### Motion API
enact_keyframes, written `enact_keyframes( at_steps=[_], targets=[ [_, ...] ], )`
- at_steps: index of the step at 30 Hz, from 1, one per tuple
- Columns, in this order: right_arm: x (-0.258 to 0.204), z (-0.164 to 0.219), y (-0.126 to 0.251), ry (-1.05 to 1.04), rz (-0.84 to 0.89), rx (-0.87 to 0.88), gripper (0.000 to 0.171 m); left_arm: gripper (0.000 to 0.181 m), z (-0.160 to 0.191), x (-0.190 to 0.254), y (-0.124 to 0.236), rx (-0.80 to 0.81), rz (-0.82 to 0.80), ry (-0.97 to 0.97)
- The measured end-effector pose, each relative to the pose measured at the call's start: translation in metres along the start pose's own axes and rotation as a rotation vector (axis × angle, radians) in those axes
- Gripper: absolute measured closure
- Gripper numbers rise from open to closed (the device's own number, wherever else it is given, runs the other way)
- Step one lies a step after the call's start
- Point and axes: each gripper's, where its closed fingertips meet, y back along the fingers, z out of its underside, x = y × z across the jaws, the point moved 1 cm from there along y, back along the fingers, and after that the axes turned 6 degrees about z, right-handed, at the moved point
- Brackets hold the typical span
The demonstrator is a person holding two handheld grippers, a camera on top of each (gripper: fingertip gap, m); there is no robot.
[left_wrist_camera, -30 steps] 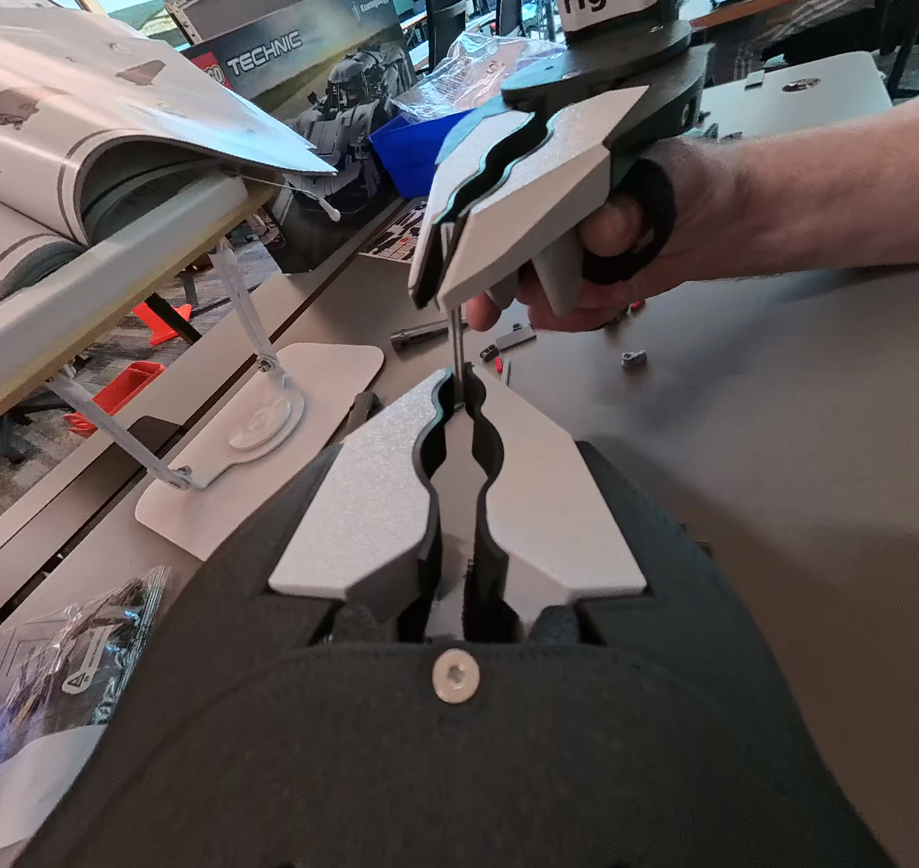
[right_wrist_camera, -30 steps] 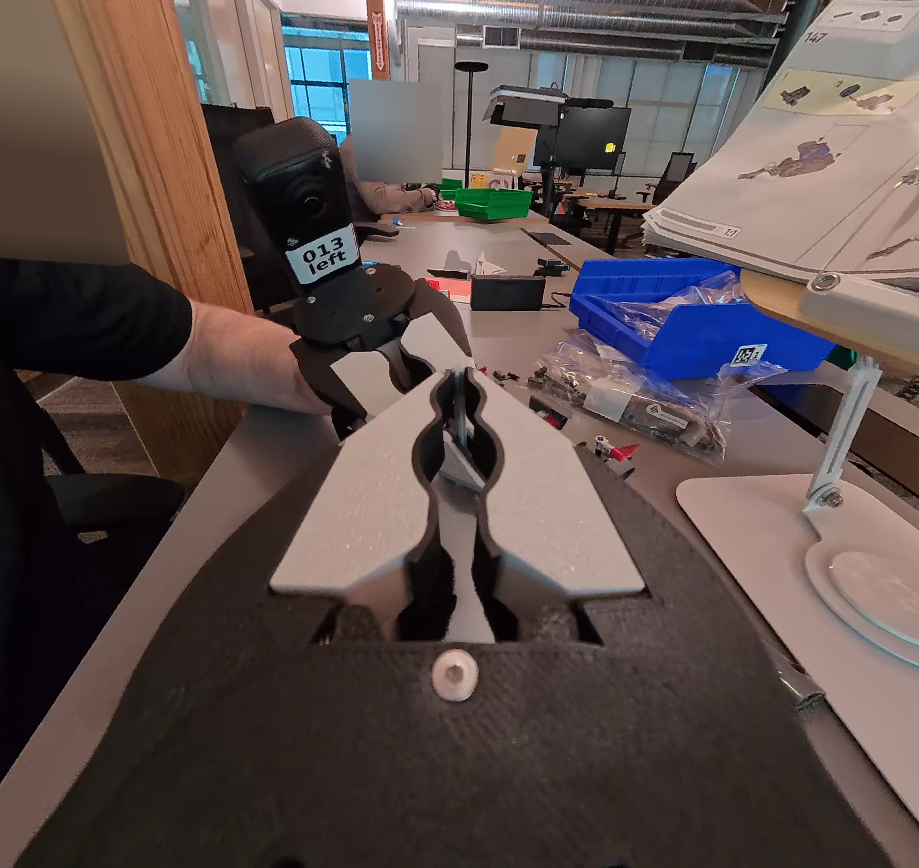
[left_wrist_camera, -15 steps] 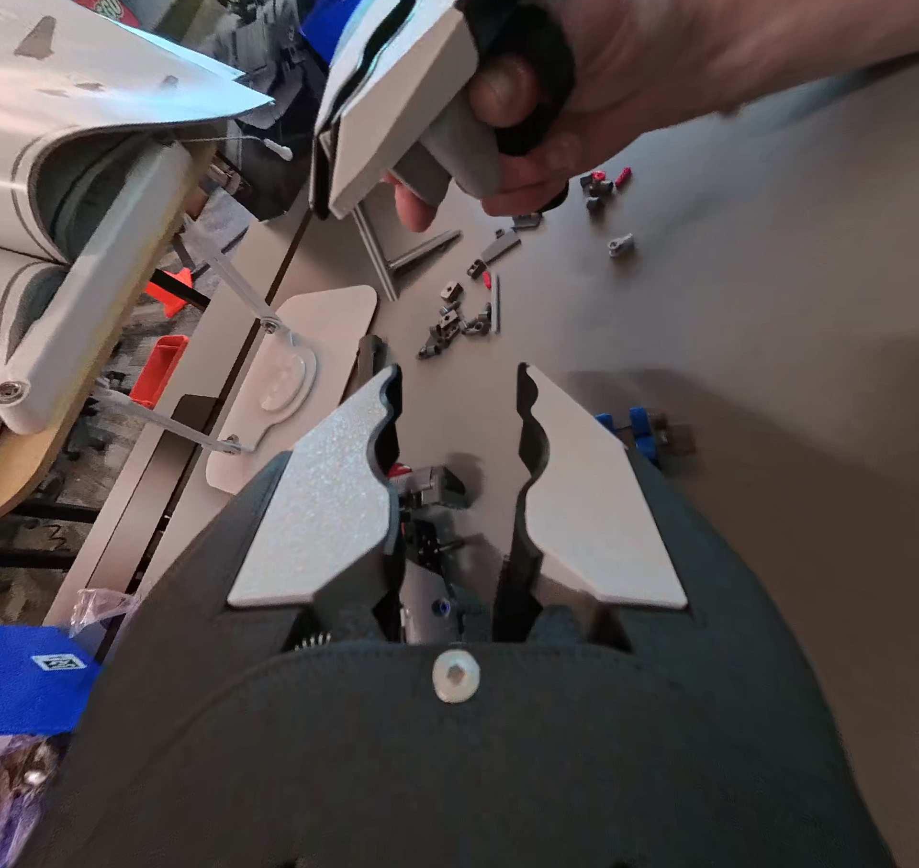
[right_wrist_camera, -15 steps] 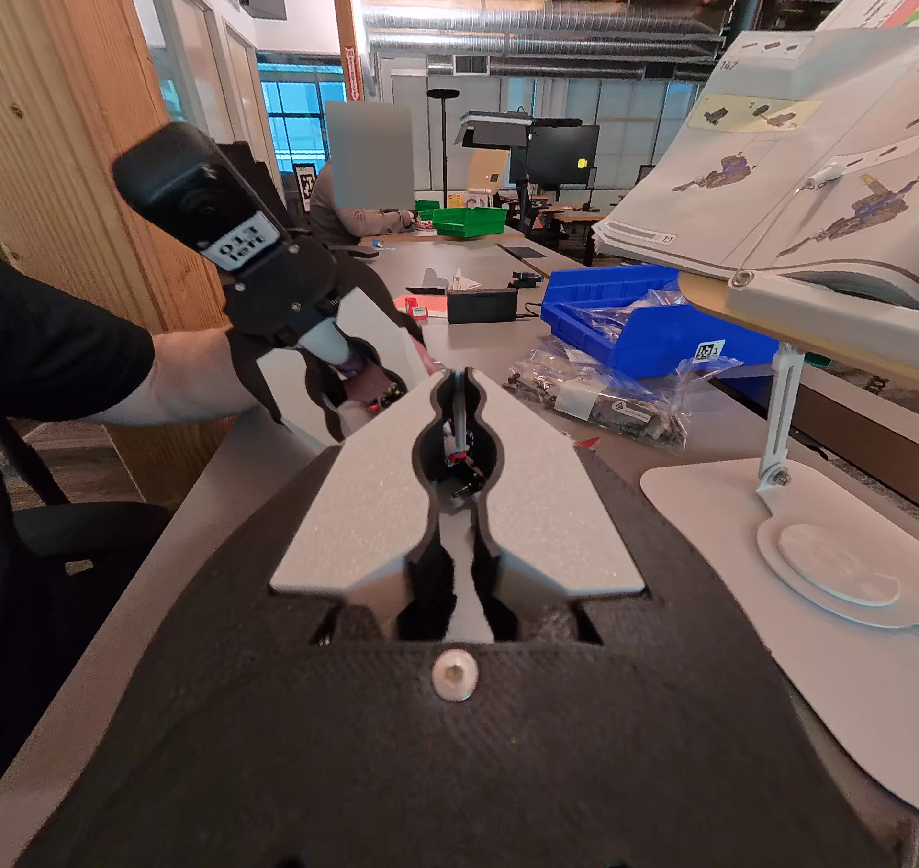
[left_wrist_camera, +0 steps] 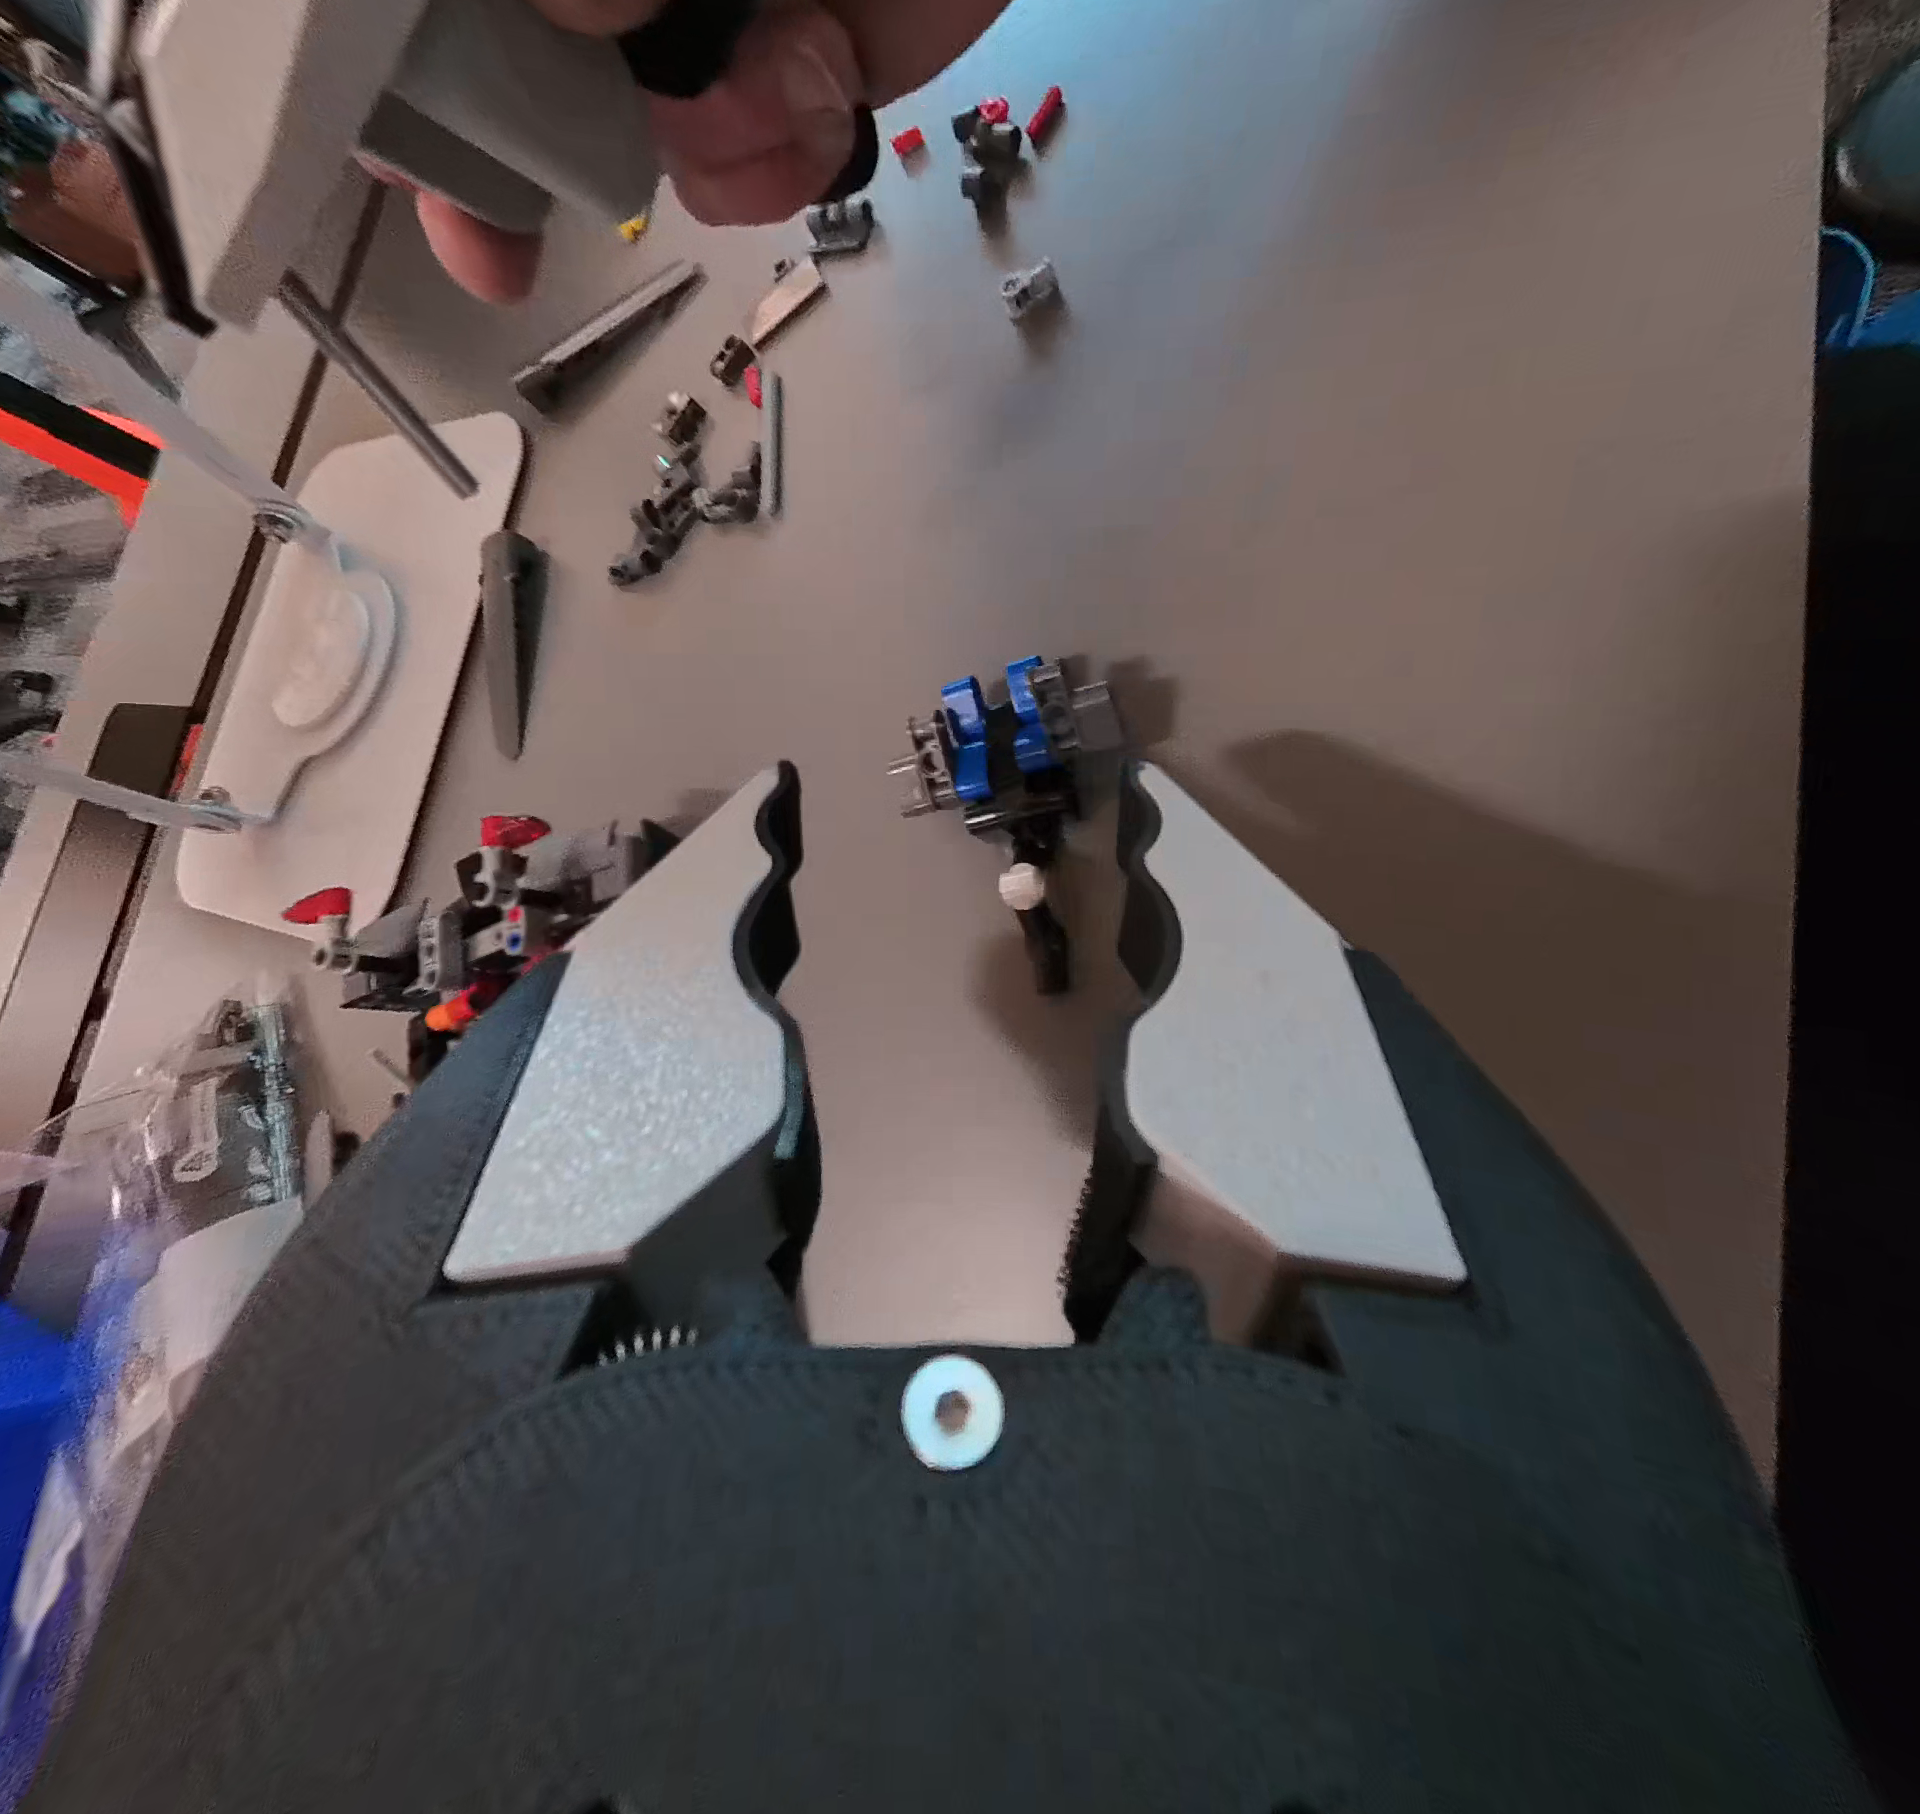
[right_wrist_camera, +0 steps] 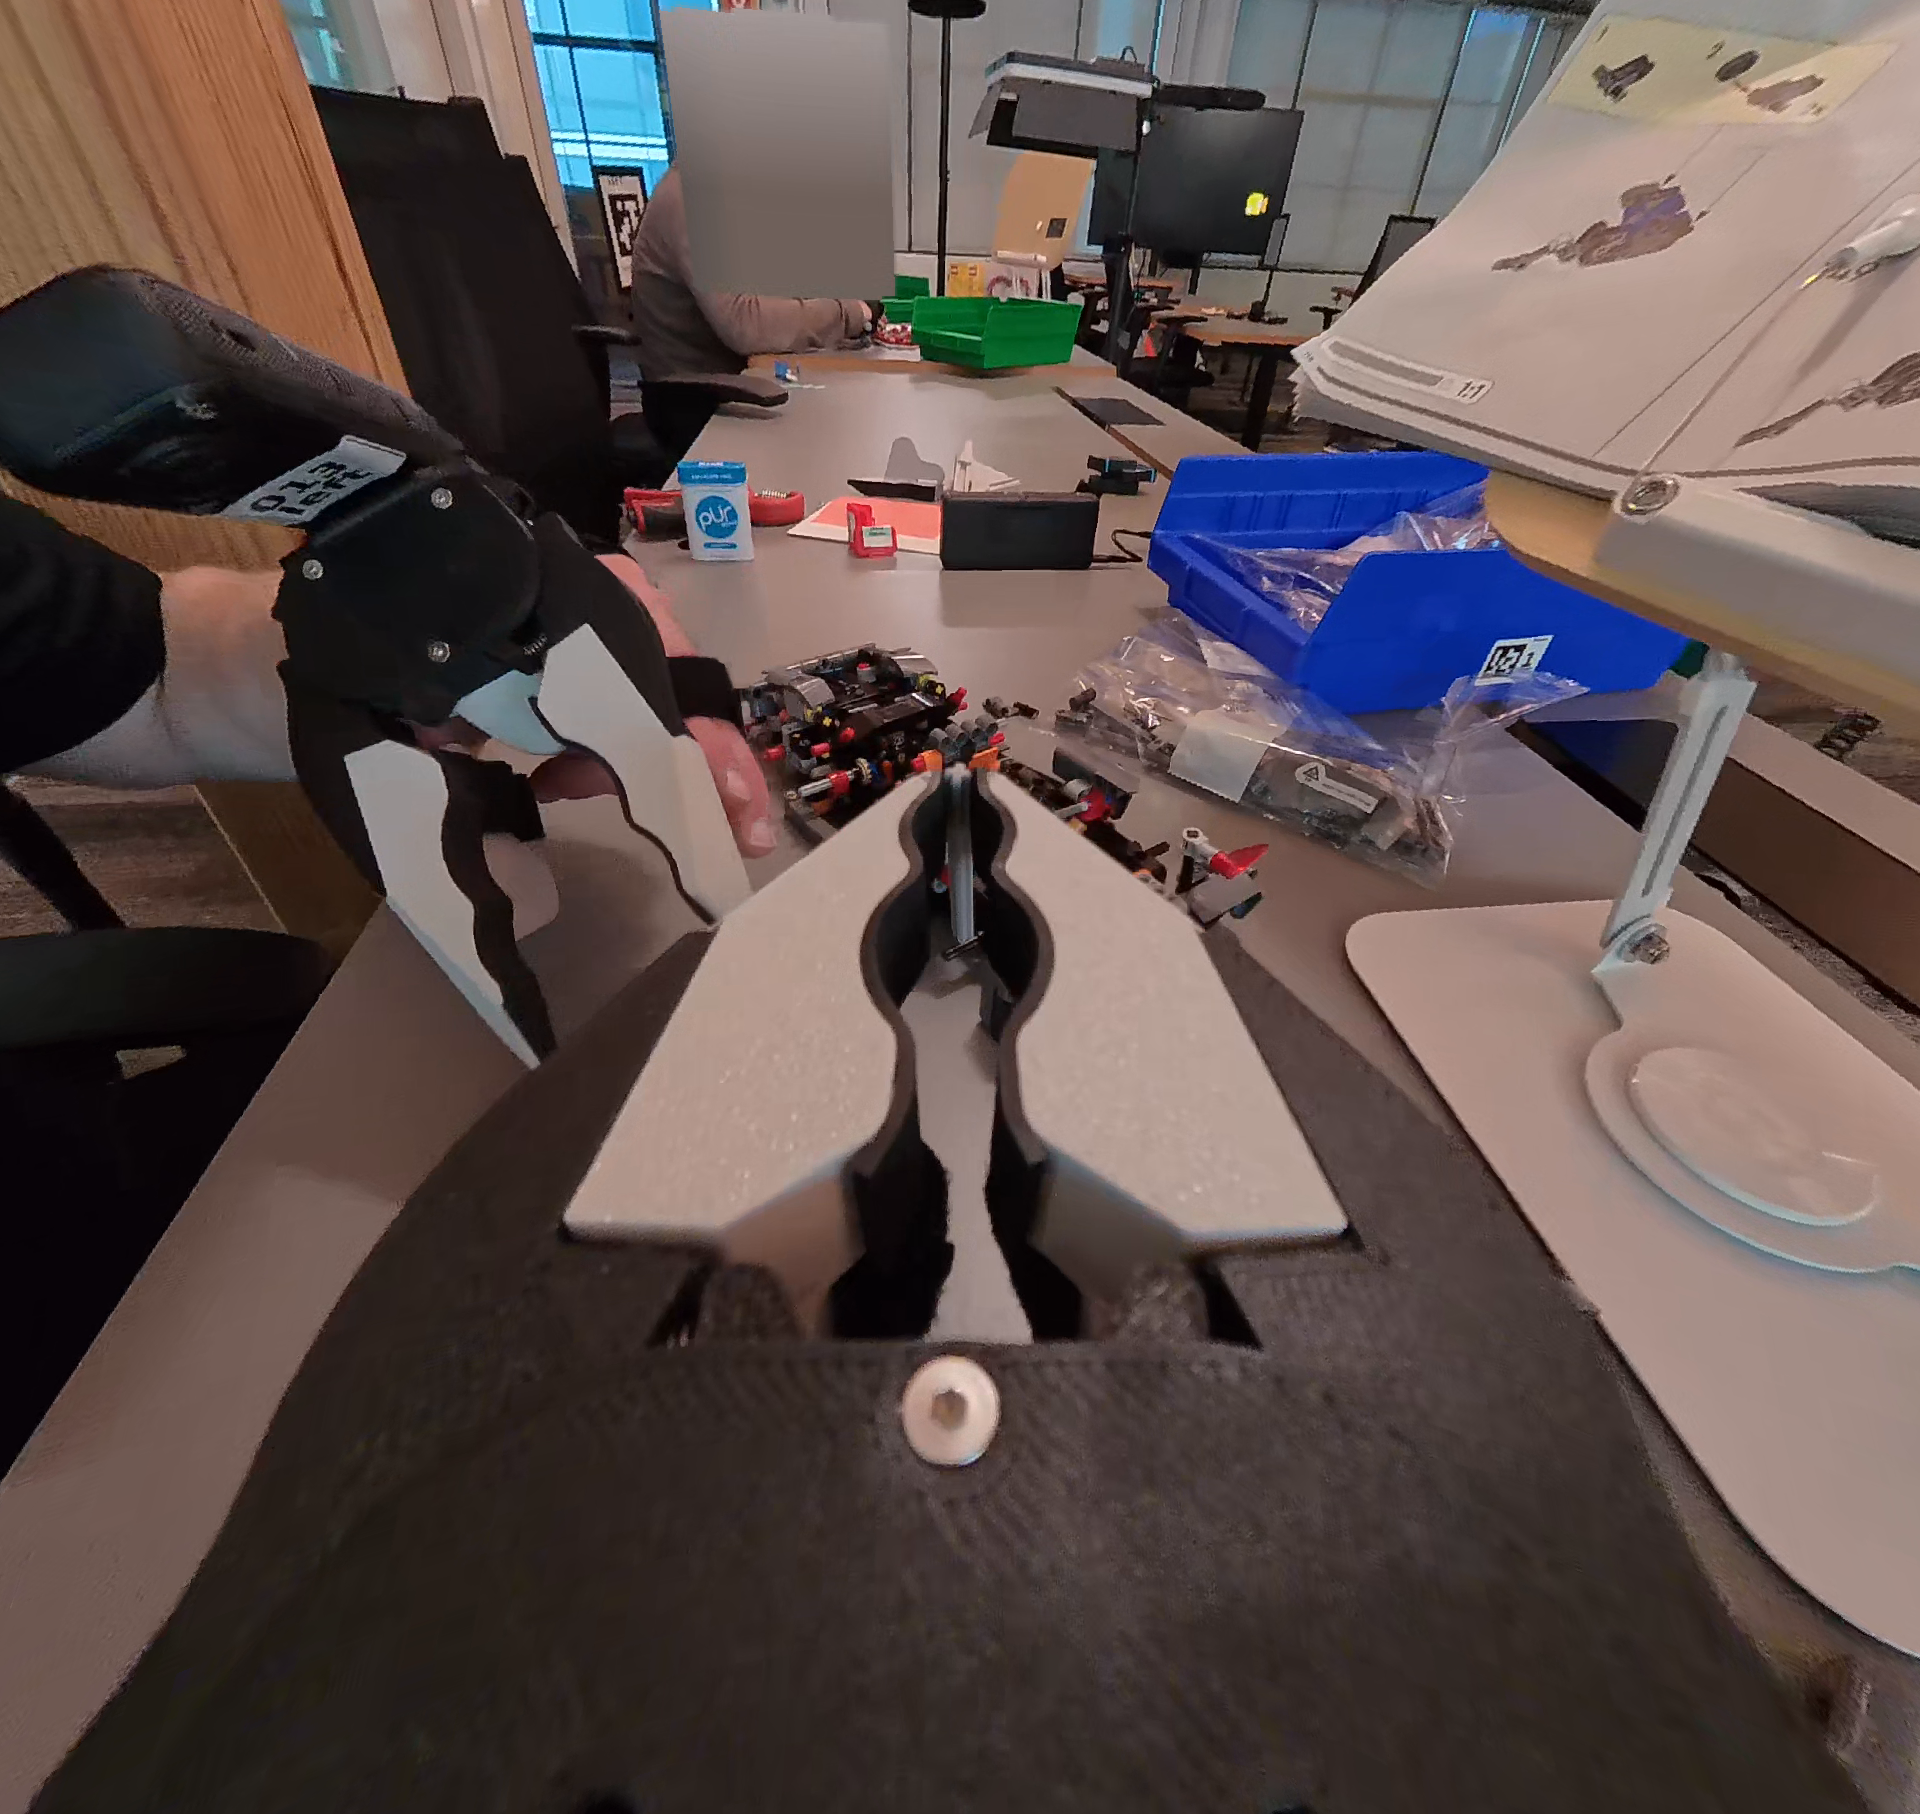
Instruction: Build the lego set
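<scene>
My left gripper (left_wrist_camera: 958, 788) is open and empty, pointing down at the grey table (left_wrist_camera: 1351, 517). A small blue, black and grey lego sub-assembly (left_wrist_camera: 1003, 756) lies just ahead of its tips, between the two fingers. My right gripper (right_wrist_camera: 961, 777) is shut on a thin grey axle (right_wrist_camera: 961, 871). In the left wrist view the right gripper (left_wrist_camera: 197, 299) is at the top left, with the axle (left_wrist_camera: 374, 382) sticking out below it. In the right wrist view the open left gripper (right_wrist_camera: 540, 829) hangs at the left, near a large dark lego model (right_wrist_camera: 852, 715).
Loose small pieces (left_wrist_camera: 696, 497), a grey beam (left_wrist_camera: 603, 330) and a pointed grey part (left_wrist_camera: 511, 642) lie on the table. A dark part-built piece with red bits (left_wrist_camera: 488, 912) lies at the left. Parts bags (right_wrist_camera: 1247, 756), a blue bin (right_wrist_camera: 1403, 601) and the instruction book stand (right_wrist_camera: 1662, 1089) are at the right. Measured from the fingertips, the large dark lego model (right_wrist_camera: 852, 715) is 20 cm or so from the left gripper and 25 cm from the right.
My left gripper let go of the axle, opened wide and swung down over the table to the blue sub-assembly. My right gripper kept the axle and moved away a little.
</scene>
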Motion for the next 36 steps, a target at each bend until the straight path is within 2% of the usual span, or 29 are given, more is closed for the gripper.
enact_keyframes(
  at_steps=[7, 13, 18, 25, 31, 36],
  targets=[
    [-0.005, 0.009, -0.005, 0.042, -0.009, -0.04, 0.171, 0.124, 0.025, -0.007, -0.018, -0.133, -0.062, -0.074],
    [-0.008, 0.012, -0.006, 0.059, -0.015, -0.065, 0.17, 0.136, 0.042, -0.028, -0.016, -0.228, -0.184, -0.107],
    [-0.008, 0.011, -0.005, 0.083, -0.007, -0.073, 0.171, 0.136, 0.036, -0.021, -0.01, -0.19, -0.17, -0.076],
    [-0.013, 0.018, -0.01, 0.185, 0.021, -0.124, 0.171, 0.135, 0.007, 0.002, -0.001, -0.032, -0.151, -0.008],
    [-0.017, 0.035, -0.014, 0.275, 0.014, -0.221, 0.171, 0.135, 0.013, 0.007, -0.023, -0.088, -0.217, -0.038],
    [-0.022, 0.055, -0.015, 0.361, -0.008, -0.334, 0.171, 0.15, 0.008, 0.004, -0.026, -0.047, -0.243, -0.021]
  ],
)
